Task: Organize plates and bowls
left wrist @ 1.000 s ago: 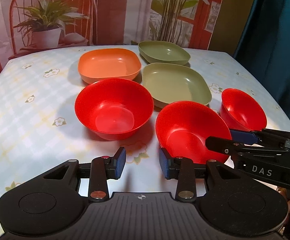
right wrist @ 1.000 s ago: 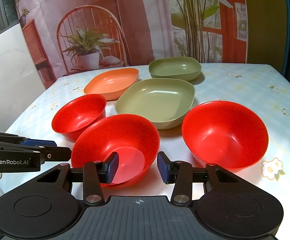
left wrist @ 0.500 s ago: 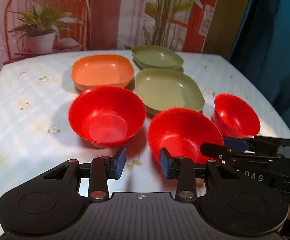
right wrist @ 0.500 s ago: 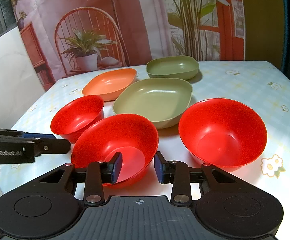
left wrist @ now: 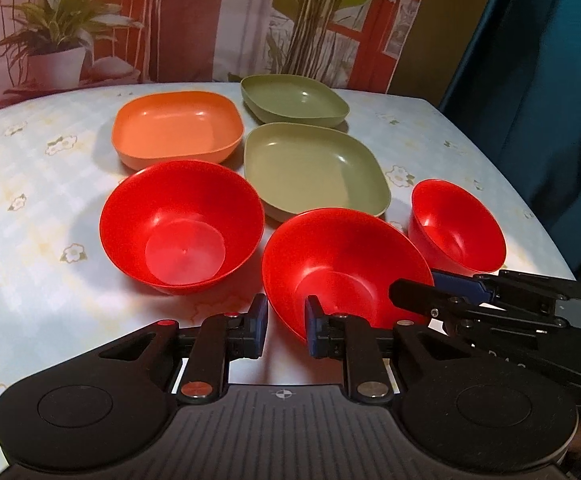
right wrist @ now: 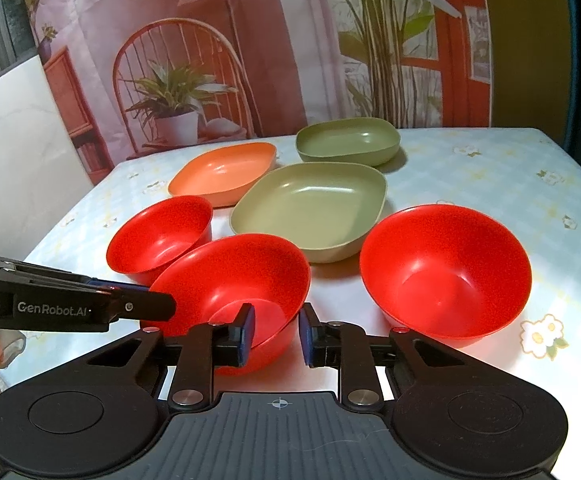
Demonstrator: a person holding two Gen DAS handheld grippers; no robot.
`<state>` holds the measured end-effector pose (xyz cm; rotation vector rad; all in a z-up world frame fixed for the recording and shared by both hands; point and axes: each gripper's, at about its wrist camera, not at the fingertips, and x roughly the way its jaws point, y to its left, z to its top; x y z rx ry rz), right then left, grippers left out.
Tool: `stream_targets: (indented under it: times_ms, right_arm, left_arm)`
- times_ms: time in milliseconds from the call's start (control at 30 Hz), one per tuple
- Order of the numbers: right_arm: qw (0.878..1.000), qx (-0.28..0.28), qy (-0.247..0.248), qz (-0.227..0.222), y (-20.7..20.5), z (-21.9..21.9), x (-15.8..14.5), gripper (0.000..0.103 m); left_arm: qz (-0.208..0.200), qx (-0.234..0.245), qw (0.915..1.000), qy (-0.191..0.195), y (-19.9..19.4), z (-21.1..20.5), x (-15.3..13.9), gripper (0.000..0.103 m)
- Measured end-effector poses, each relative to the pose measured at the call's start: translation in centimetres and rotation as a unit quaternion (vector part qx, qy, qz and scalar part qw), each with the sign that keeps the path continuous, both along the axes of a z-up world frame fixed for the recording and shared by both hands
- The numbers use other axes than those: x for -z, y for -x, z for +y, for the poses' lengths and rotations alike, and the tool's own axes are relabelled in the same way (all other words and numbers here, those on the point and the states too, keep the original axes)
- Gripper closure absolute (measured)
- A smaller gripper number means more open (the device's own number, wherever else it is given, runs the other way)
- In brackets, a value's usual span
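Note:
Both grippers are at the middle red bowl [left wrist: 346,264] [right wrist: 230,276]. In the left wrist view my left gripper [left wrist: 287,330] has the bowl's near left rim between its jaws. They are closing, and a strip of table still shows beside the left pad. My right gripper [right wrist: 276,334] straddles the opposite rim, one pad inside the bowl and one outside. Its jaws are also closing, with a sliver of gap at the outer pad. Each gripper shows in the other's view: right gripper [left wrist: 414,288], left gripper [right wrist: 158,298].
A second large red bowl [left wrist: 182,224] [right wrist: 446,272] and a small red bowl [left wrist: 456,232] [right wrist: 158,232] flank the middle one. Behind lie two green plates [left wrist: 314,172] [left wrist: 294,100] and an orange plate [left wrist: 178,128]. A dark curtain [left wrist: 550,100] hangs past the table edge.
Both pairs of jaws have narrowed by about half. The left view has edged toward the middle bowl, so its rim now sits in the left gripper's gap. The right gripper has stayed in place.

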<state>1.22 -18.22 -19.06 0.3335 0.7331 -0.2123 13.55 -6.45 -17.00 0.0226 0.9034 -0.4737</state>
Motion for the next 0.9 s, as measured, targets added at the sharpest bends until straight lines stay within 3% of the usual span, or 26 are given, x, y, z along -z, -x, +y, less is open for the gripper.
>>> stream_targets:
  times_ms: [167, 500, 900]
  right_arm:
    - [1.0, 0.001, 0.011, -0.007, 0.4, 0.2, -0.8, 0.081]
    - [1.0, -0.001, 0.02, -0.018, -0.5, -0.2, -3.2, 0.081]
    - [0.999, -0.041, 0.024, -0.021, -5.4, 1.1, -4.7, 0.081]
  left_arm:
    - [-0.016, 0.011, 0.9998, 0.004, 0.6, 0.1, -1.2, 0.082]
    - [-0.046, 0.005, 0.9978, 0.048, -0.1, 1.3, -4.5, 0.082]
    - [-0.053, -0.031, 0.9974, 0.039, -1.7, 4.4, -5.1, 0.082]
